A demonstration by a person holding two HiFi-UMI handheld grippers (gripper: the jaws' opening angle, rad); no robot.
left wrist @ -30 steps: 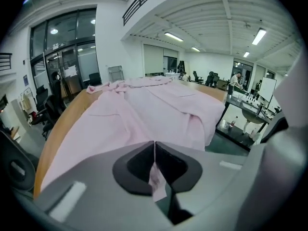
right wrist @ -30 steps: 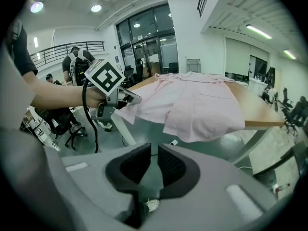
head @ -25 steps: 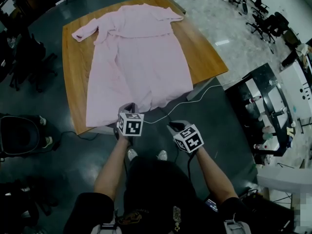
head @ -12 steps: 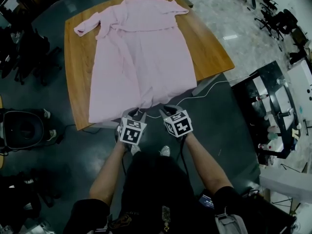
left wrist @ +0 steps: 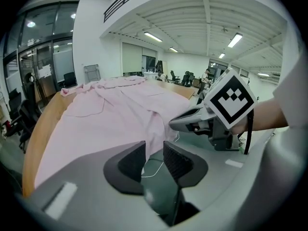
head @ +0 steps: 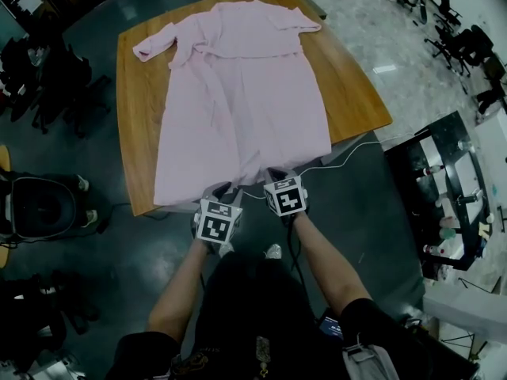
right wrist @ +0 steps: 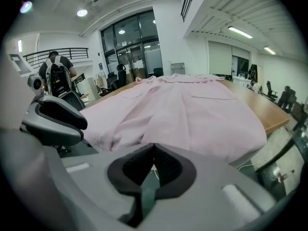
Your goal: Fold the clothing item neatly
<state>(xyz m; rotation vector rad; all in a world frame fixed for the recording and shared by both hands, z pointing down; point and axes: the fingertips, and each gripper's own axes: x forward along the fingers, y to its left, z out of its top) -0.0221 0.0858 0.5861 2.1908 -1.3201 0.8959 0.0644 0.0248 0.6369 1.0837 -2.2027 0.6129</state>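
Note:
A long pink garment (head: pixel 238 93) lies spread flat on the wooden table (head: pixel 135 117), collar at the far end and hem over the near edge. Both grippers hover just off that near edge, below the hem. My left gripper (head: pixel 224 188) points at the hem's middle; its jaws (left wrist: pixel 154 148) stand a little apart and are closing, with nothing between them. My right gripper (head: pixel 275 174) sits close beside it to the right, shut (right wrist: pixel 154 150) and empty. The garment (left wrist: pixel 110 105) fills both gripper views (right wrist: pixel 178 109), with folds near the hem.
A white cable (head: pixel 348 153) runs across the floor by the table's right corner. A dark bench with bottles (head: pixel 451 204) stands at the right, and a dark chair (head: pixel 36 208) at the left. A person with a backpack (right wrist: pixel 57 76) stands beyond the table.
Both grippers have moved forward to the table's near edge and closer together. The right one has swung in from the right to sit beside the left.

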